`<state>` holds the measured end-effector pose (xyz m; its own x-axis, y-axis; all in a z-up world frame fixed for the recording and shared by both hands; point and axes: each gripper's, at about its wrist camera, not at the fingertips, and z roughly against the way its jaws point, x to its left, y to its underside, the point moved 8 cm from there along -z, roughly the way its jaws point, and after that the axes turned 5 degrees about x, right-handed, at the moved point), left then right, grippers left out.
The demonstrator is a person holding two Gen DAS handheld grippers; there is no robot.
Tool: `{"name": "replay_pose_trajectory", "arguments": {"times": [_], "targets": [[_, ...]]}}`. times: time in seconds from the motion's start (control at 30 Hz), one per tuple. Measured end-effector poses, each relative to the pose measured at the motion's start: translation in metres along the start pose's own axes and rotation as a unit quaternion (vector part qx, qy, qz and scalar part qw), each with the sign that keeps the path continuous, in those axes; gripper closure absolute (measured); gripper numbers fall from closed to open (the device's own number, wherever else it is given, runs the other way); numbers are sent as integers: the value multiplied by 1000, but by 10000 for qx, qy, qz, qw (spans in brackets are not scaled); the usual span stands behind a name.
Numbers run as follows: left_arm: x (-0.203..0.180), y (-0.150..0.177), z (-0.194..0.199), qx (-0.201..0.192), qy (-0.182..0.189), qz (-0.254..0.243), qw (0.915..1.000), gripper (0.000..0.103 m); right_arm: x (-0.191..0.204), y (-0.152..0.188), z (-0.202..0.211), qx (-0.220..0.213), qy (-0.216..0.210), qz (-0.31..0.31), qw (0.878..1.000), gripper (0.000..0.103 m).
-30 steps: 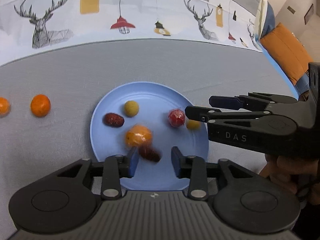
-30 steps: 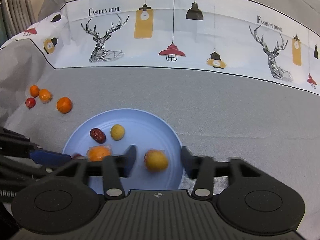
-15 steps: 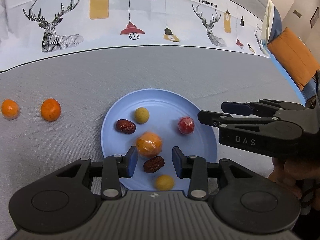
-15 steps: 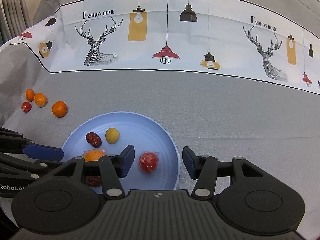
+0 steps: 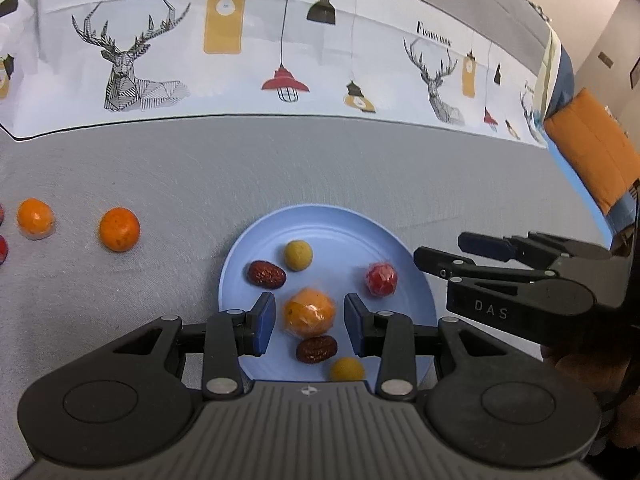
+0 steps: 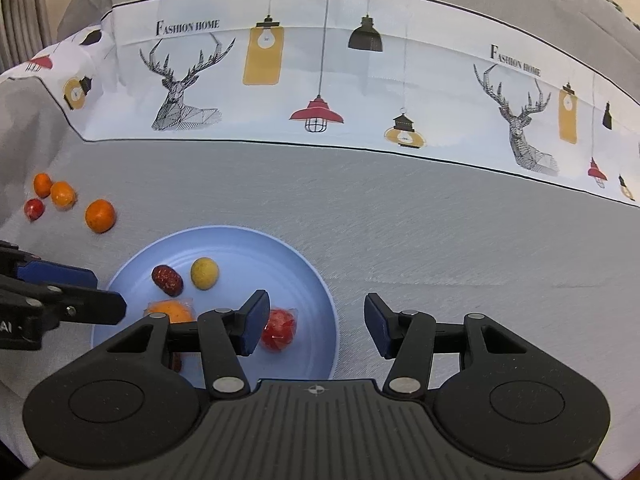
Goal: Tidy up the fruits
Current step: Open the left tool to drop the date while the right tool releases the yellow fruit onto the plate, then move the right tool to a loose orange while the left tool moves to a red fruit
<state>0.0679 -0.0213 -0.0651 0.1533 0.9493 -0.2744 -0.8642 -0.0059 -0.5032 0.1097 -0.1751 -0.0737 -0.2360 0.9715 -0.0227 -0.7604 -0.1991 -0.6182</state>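
Six fruits lie on the blue plate — a wrapped orange, two red dates, two small yellow fruits and a wrapped red fruit; the plate sits on a grey cloth. Both grippers are spread and hold nothing: the left gripper hovers with the wrapped orange between its fingers, untouched; the right gripper hangs over the plate's right rim, the red fruit just beside its left finger. Four more fruits — among them a bare orange — rest on the cloth left of the plate.
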Motion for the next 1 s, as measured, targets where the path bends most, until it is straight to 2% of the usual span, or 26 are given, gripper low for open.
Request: {"name": "replay_pose_trajectory", "arguments": {"times": [0.13, 0.27, 0.37, 0.47, 0.53, 0.6, 0.63, 0.67, 0.7, 0.77, 0.8, 0.83, 0.87, 0.9, 0.97, 1.0], "targets": [[2, -5, 7, -231, -89, 42, 9997, 61, -6, -2, 2, -96, -7, -188, 9998, 48], [10, -17, 25, -844, -608, 88, 9945, 61, -9, -8, 7, -255, -64, -356, 9990, 48], [21, -26, 42, -1272, -848, 213, 9880, 61, -11, -12, 10, -413, -77, -451, 9981, 48], [44, -38, 63, -1361, -715, 790, 9849, 61, -13, -17, 13, -519, -126, -586, 9968, 48], [68, -50, 77, -1257, -840, 1188, 9813, 61, -13, -20, 14, -556, -209, -645, 9961, 48], [94, -66, 89, -1199, -919, 1455, 9778, 66, -10, -23, 14, -582, -302, -656, 9957, 52], [106, -74, 96, -1236, -922, 1572, 9755, 70, -8, -24, 14, -592, -362, -652, 9955, 58], [119, -83, 104, -1337, -978, 1658, 9721, 80, -6, -25, 15, -609, -422, -658, 9951, 63], [129, -89, 110, -1456, -1080, 1670, 9691, 85, -4, -26, 15, -631, -470, -667, 9947, 65], [150, -94, 119, -1741, -1337, 1583, 9627, 92, 4, -28, 15, -668, -588, -650, 9939, 77], [159, -92, 117, -1824, -1408, 1550, 9607, 95, 8, -29, 16, -686, -655, -629, 9935, 79], [168, -85, 111, -1821, -1474, 1554, 9597, 95, 13, -31, 17, -712, -718, -600, 9931, 81], [181, -74, 98, -1518, -1563, 1682, 9614, 96, 19, -32, 17, -734, -771, -559, 9927, 81], [197, -63, 86, -1012, -1692, 2061, 9585, 97, 25, -33, 17, -755, -816, -505, 9925, 81], [223, -52, 79, -818, -1402, 2859, 9444, 97, 40, -35, 16, -759, -906, -375, 9923, 81], [229, -52, 79, -830, -1359, 3002, 9405, 97, 49, -36, 14, -745, -971, -301, 9920, 81]]}}
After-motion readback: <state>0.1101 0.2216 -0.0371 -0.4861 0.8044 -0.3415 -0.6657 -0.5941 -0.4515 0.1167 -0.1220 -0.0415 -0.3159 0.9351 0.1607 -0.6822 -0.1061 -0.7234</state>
